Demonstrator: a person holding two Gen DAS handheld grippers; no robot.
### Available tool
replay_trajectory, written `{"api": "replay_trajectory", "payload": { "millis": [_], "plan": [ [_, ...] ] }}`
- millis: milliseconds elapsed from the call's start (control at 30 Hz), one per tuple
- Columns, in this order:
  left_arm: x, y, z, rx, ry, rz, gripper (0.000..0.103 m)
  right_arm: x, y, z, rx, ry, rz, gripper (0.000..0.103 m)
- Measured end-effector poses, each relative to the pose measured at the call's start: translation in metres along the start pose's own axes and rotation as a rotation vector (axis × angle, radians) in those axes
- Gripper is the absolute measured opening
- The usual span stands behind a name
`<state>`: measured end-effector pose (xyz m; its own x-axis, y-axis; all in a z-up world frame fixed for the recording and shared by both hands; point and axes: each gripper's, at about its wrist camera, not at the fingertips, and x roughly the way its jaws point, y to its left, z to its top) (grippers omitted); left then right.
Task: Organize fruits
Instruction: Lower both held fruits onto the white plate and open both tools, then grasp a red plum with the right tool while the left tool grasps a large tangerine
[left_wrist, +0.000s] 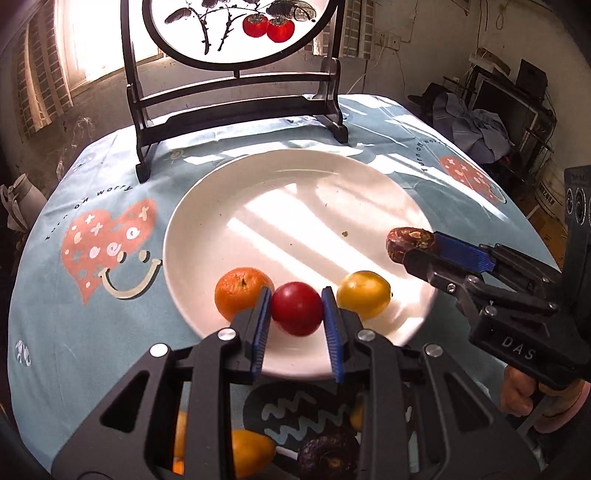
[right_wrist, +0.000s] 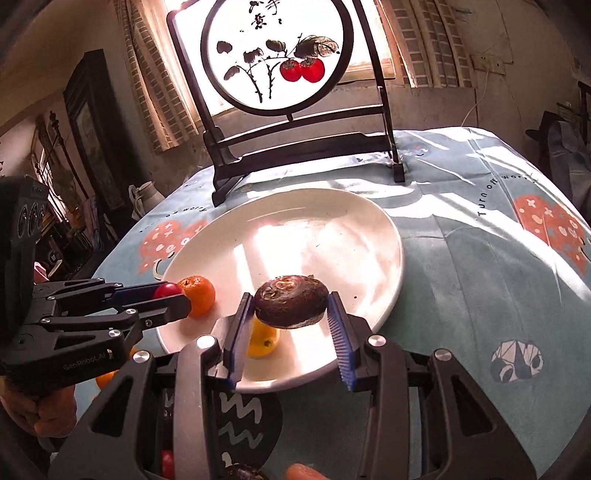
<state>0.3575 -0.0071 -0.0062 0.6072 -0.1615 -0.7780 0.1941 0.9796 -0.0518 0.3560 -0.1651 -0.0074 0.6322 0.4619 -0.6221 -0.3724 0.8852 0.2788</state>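
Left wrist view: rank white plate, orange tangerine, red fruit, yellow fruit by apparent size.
1. white plate, by far the largest.
2. orange tangerine, partly hidden behind the left tongs.
3. red fruit and yellow fruit look about alike. The red one sits in the tongs, nearer the camera, so I won't rank them.

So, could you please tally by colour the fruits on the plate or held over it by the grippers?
Orange: 1, the mandarin
Red: 1, the red fruit in the left gripper
Yellow: 1, the yellow fruit
Dark brown: 1, the brown fruit in the right gripper
Total: 4
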Motion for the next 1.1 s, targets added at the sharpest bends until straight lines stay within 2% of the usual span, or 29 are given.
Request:
{"api": "replay_trajectory", "payload": {
  "millis": [133, 167, 200, 233, 267, 300, 400, 467, 700, 800, 867, 933, 1000, 1100],
  "plan": [
    [0.015, -0.002, 0.002, 0.020, 0.026, 0.018, 0.029, 0.015, -0.005, 0.004, -0.007, 0.021, -0.002, 0.042],
    [0.017, -0.002, 0.002, 0.025, 0.029, 0.025, 0.038, 0.017, -0.005, 0.004, -0.012, 0.027, -0.006, 0.043],
    [0.015, -0.004, 0.001, 0.031, 0.023, 0.016, 0.054, 0.017, -0.005, 0.005, -0.018, 0.025, -0.016, 0.052],
    [0.010, -0.005, 0.001, 0.032, 0.013, 0.023, 0.064, 0.015, -0.004, 0.005, -0.023, 0.024, -0.027, 0.056],
    [0.003, -0.006, 0.002, 0.029, -0.012, 0.059, 0.082, 0.011, -0.003, 0.005, -0.028, 0.017, -0.041, 0.056],
    [-0.005, -0.006, 0.001, 0.030, -0.042, 0.087, 0.088, 0.006, -0.002, 0.005, -0.034, 0.008, -0.035, 0.056],
    [-0.031, -0.005, -0.007, 0.029, -0.078, 0.077, 0.088, -0.009, 0.004, 0.005, -0.037, -0.019, -0.021, 0.057],
    [-0.047, 0.000, -0.018, -0.004, -0.095, 0.070, 0.093, -0.016, 0.011, 0.001, -0.052, -0.016, -0.018, 0.064],
    [-0.090, 0.022, -0.083, -0.120, -0.170, 0.118, 0.096, -0.051, 0.033, -0.025, -0.072, -0.032, 0.032, 0.064],
    [-0.092, 0.042, -0.112, -0.199, -0.164, 0.098, 0.096, -0.065, 0.040, -0.042, -0.074, -0.032, 0.065, 0.064],
    [-0.091, 0.058, -0.125, -0.250, -0.130, 0.131, 0.096, -0.069, 0.045, -0.052, -0.074, -0.014, 0.078, 0.064],
    [-0.096, 0.076, -0.133, -0.326, -0.144, 0.167, 0.096, -0.071, 0.052, -0.059, -0.087, 0.003, 0.105, 0.064],
    [-0.100, 0.091, -0.137, -0.407, -0.152, 0.168, 0.096, -0.073, 0.064, -0.063, -0.125, 0.010, 0.131, 0.065],
    [-0.101, 0.100, -0.139, -0.457, -0.156, 0.161, 0.096, -0.077, 0.087, -0.071, -0.216, 0.023, 0.170, 0.065]
  ]
}}
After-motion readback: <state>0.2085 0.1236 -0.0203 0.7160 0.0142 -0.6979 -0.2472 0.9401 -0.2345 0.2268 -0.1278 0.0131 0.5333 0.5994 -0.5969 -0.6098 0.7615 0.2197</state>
